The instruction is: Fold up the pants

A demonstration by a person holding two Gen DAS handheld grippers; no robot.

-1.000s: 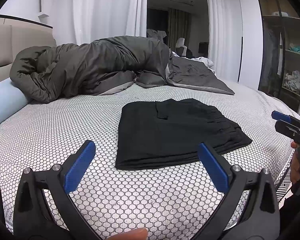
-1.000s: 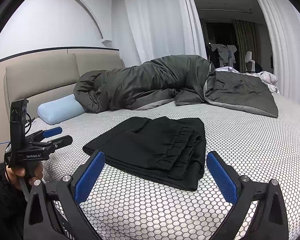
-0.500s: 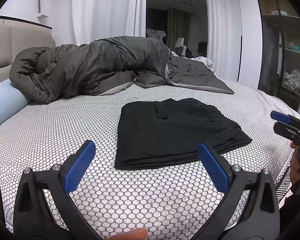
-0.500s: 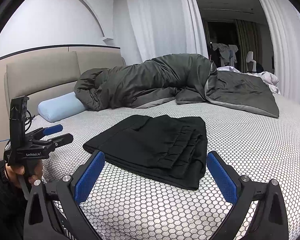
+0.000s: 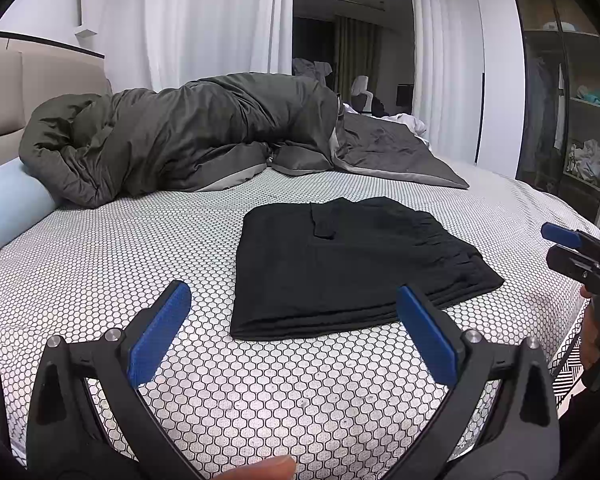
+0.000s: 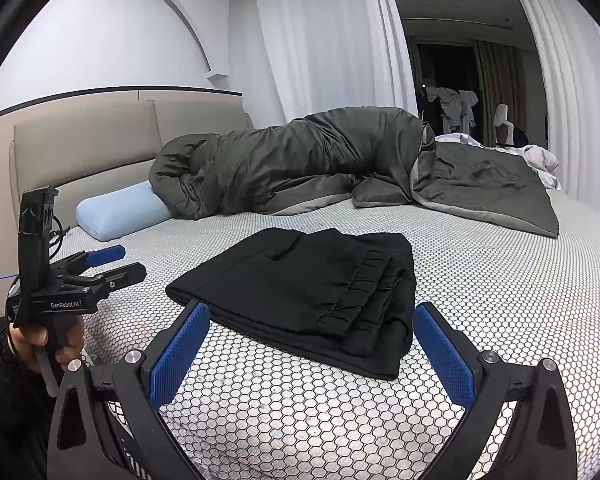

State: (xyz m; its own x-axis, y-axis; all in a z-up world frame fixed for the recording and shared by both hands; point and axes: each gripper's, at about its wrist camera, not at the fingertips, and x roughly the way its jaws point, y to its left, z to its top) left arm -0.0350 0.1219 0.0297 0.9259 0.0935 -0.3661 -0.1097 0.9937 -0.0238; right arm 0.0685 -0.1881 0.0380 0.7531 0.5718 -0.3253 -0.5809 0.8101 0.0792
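A: left gripper?
B: jaws spread wide, gripping nothing, hovering over the near edge of the bed.
A: right gripper?
B: same, released and empty, hanging just short of the pants.
A: pants?
B: lying folded in a flat black stack mid-bed, touching neither gripper. Grey duvet is bunching at the far side, blue pillow far left.

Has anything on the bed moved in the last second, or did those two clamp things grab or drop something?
Almost nothing changed. The folded black pants lie where they were on the bed. The left gripper and right gripper stay open and empty, hovering short of the pants with only a slight drift. The grey duvet and blue pillow are unmoved.
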